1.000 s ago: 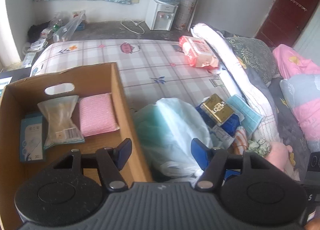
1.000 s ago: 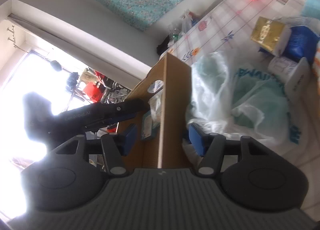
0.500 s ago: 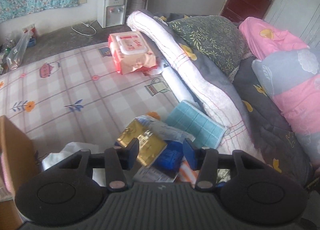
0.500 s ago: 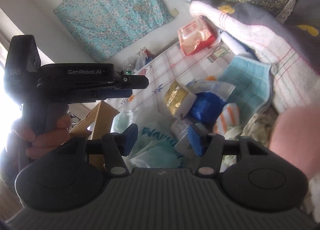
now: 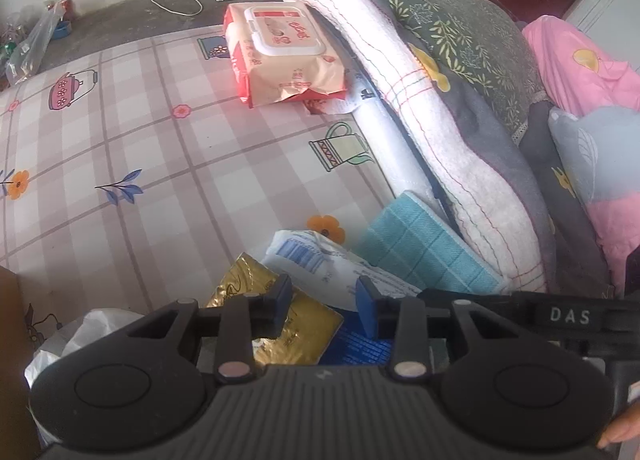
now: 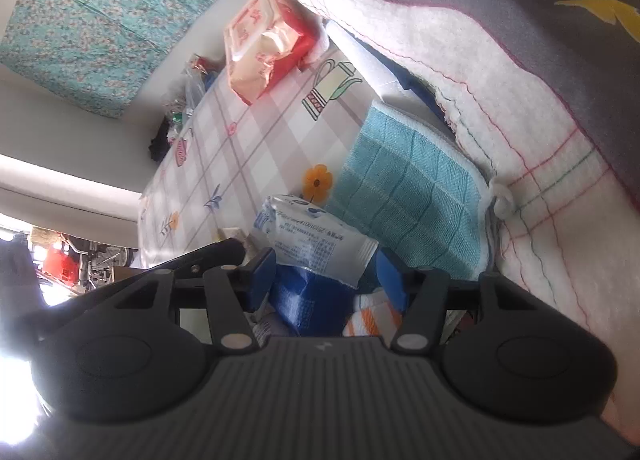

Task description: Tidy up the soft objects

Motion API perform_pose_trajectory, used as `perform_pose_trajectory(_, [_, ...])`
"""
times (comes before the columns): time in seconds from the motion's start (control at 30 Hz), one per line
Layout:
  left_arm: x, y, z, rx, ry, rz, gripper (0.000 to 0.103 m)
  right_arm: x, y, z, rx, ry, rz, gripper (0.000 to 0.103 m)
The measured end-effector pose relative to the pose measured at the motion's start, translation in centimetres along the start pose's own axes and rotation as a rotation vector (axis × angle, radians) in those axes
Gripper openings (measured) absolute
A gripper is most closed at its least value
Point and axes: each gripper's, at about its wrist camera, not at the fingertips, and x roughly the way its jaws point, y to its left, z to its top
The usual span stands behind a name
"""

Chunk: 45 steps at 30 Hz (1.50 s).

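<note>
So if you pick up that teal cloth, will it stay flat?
Probably not. The teal cloth looks thin and woven, so it would likely droop from wherever it is pinched. It seems light. Its far edge tucks under the white blanket, so it may drag a little.

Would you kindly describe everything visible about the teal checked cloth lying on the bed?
The teal cloth is a soft woven square with a grid of stitched lines and a pale bound edge. It lies flat but slightly tilted on the checked sheet, its far edge tucked under the white towel. The white wipes packet overlaps its near corner. Neither gripper touches it.
</note>
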Motion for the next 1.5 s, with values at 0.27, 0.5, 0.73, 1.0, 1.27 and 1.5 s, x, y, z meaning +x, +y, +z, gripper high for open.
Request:
perform_pose_trajectory(0.27, [0.5,3.3,-0.5,-0.063,0.039,0.022,0.038,4.5,0.4,1.7,0.029,0.092,-0.016,0.060])
perform_pose_trajectory(0.5, [0.5,3.2,-0.7,-0.060,0.035,0.025,0.038,6.6,0.5,2.2,0.053,0.136,0.019,0.065])
perform_pose_trajectory(0.73, [0.3,3.2,-0.8,-0.063,0.029,0.033,0.039,5.8,0.8,1.9,0.023,0.075,0.052,0.040])
perform_pose_trajectory(1.0, [-1.0,3.6,-1.0,-0.091,0.010,0.030,0.039,2.7,7.1,2.1,-0.291,-0.085,-0.018,0.028])
perform_pose_trajectory(1.27, [-2.6,4.1,-1.0,-0.111,-0.018,0.019,0.039,-1.4,11.9,2.8,-0.667,-0.317,-0.214,0.026])
perform_pose_trajectory(1.5, [-2.6,4.6,-0.9,-0.131,-0.018,0.022,0.041,0.6,12.7,-3.6,-1.148,-0.222,-0.347,0.031])
